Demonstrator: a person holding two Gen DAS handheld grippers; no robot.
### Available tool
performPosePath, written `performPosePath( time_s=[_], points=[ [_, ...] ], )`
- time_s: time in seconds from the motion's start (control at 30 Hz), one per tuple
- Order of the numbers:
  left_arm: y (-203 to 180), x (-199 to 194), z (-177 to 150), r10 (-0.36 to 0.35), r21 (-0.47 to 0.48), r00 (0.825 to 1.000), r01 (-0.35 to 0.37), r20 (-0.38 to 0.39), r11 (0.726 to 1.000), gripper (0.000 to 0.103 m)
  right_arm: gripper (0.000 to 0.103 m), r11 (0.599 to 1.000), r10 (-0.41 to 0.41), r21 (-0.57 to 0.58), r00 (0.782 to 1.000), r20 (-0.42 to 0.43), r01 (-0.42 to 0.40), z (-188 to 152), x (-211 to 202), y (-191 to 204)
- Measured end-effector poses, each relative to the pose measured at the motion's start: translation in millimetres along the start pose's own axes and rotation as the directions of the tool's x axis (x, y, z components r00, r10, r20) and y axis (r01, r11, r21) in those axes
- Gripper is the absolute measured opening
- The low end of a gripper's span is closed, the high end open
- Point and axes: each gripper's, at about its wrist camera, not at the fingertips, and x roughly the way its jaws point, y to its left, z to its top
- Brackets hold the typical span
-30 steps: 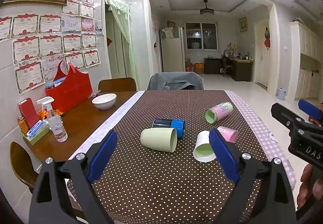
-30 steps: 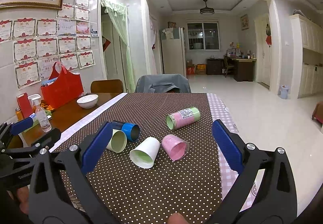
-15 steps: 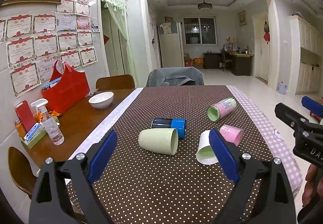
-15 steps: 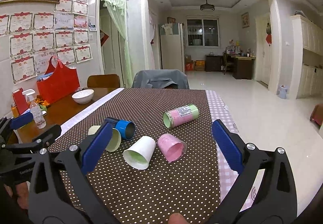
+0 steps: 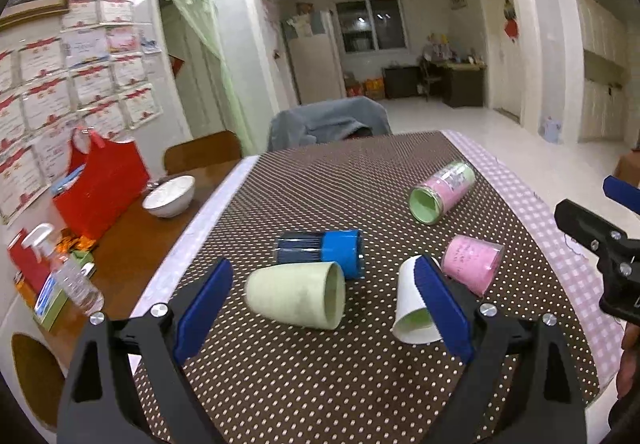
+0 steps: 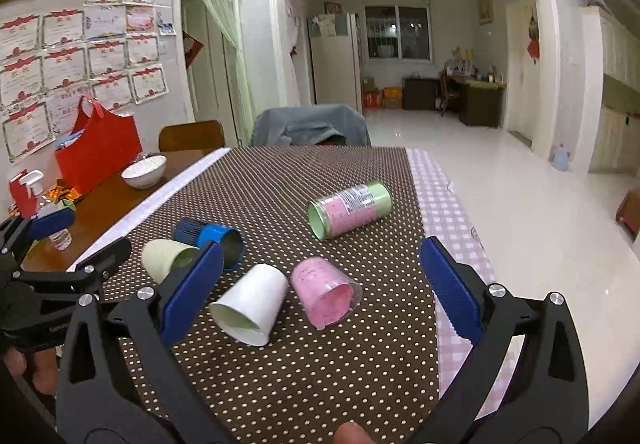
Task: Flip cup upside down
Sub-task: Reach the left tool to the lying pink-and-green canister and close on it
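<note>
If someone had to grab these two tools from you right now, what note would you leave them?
Left gripper: jaws open, empty, lined up with the pale green cup.
Right gripper: jaws open, empty, facing the white paper cup and pink cup.
All five cups lie on their sides on the dotted tablecloth; the others are the blue-capped cup and the pink-and-green labelled cup.
Done: nothing flipped yet.
Left: grasp a cup and set it mouth down.
</note>
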Motion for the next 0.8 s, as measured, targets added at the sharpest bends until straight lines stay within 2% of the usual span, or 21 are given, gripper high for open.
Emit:
performPosePath(
  time_s=[0.2,0.4,0.5,0.7,0.8],
  points=[
    [-16.3,51.2,24.7,-0.065,0.059,0.994,0.071,-0.086,0.996,0.09,0.097,0.999,-0.019,0.043,0.995,-0.095,0.023,4.3,41.7,-24.0],
    [-41.2,103.7,50.1,-0.115,0.129,0.977,0.14,-0.178,0.982,0.09,0.097,0.994,-0.032,0.1,0.986,-0.163,0.048,9.2,79.7,-53.7],
    [-53.9,128.2,60.3,-0.14,0.16,0.965,0.177,-0.22,0.971,0.09,0.097,0.99,-0.035,0.126,0.979,-0.199,0.061,10.0,99.7,-67.8],
    [-78.6,178.8,73.0,-0.188,0.206,0.924,0.266,-0.334,0.942,0.09,0.097,0.985,-0.047,0.148,0.962,-0.268,0.09,7.1,131.2,-88.4],
    [-92.2,196.0,79.6,-0.2,0.242,0.909,0.301,-0.367,0.923,0.09,0.097,0.982,-0.051,0.16,0.957,-0.287,0.101,4.0,141.5,-97.4]
  ],
)
